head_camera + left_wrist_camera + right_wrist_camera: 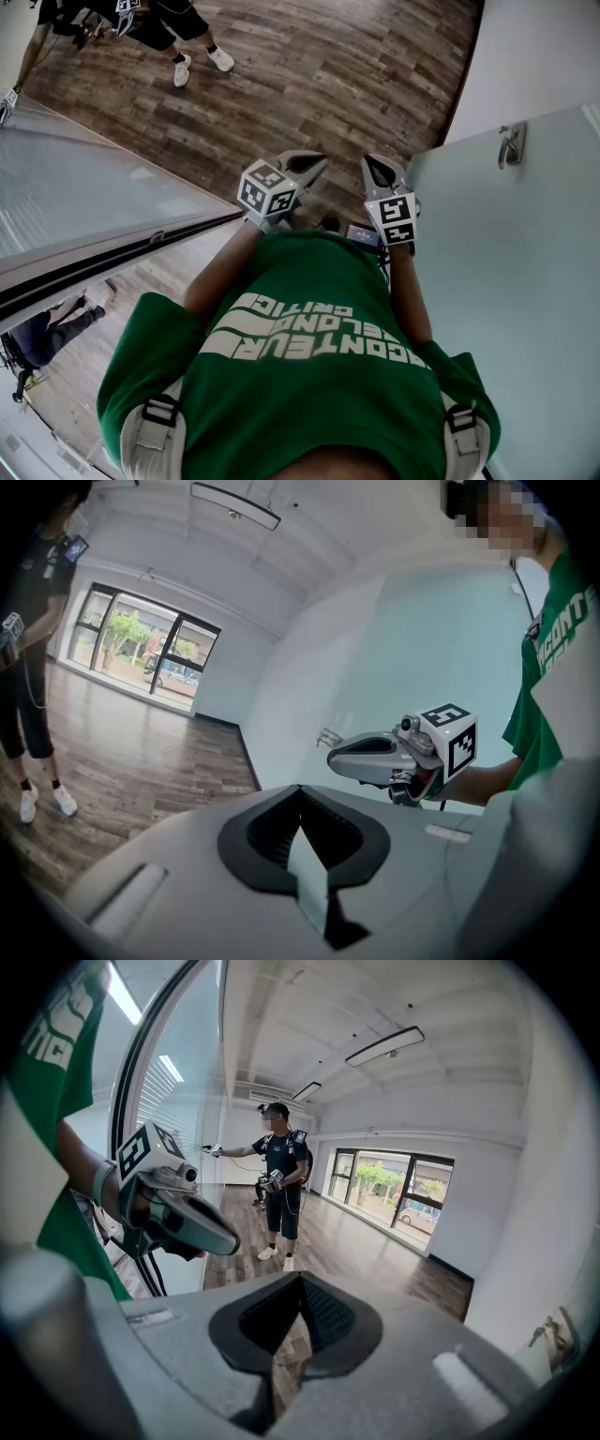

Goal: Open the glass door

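**Both grippers were closed and empty beside the frosted glass door**
The head view showed the left gripper [314, 161] and right gripper [375, 161] side by side over the wood floor [356, 66]. The glass door [525, 281] stood just right of the right gripper, with its lever handle [511, 145] ahead and apart. Only the right gripper view showed a bystander [279, 1185] standing ahead.

Your left tool [317, 164] and right tool [373, 164] sit side by side, just apart. The door [525, 281] stands right of the right tool, with its handle [511, 145] ahead of that tool's tip. A glass wall [75, 197] runs left of the left tool. Another person [178, 28] stands on the floor [328, 75] ahead, off to the left.
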Available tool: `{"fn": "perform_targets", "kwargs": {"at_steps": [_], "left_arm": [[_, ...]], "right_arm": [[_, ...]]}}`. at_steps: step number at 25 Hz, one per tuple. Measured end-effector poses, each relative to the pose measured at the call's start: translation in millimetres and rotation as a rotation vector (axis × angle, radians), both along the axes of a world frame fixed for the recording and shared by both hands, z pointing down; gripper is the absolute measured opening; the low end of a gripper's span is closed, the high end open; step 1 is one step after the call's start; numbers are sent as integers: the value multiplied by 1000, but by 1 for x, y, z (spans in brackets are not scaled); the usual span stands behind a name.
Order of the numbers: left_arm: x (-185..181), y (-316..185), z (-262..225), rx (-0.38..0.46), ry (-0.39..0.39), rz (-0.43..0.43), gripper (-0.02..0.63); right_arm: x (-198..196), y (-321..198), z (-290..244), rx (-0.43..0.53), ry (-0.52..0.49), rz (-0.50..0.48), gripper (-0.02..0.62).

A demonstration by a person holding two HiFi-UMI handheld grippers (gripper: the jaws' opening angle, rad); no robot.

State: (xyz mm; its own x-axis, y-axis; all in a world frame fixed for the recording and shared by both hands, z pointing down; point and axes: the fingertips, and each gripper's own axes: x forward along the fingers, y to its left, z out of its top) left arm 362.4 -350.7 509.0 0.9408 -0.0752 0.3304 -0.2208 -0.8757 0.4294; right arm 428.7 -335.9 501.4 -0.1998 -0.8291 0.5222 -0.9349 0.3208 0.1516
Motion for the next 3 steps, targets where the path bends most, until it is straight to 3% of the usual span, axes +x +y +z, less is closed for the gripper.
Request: {"fn": "perform_targets", "kwargs": {"at_steps": [3], "left_arm": [[1,-1,0,-1,-1,-1,17]], "right_arm": [[2,-1,-1,-1,0,-2,-8]]}}
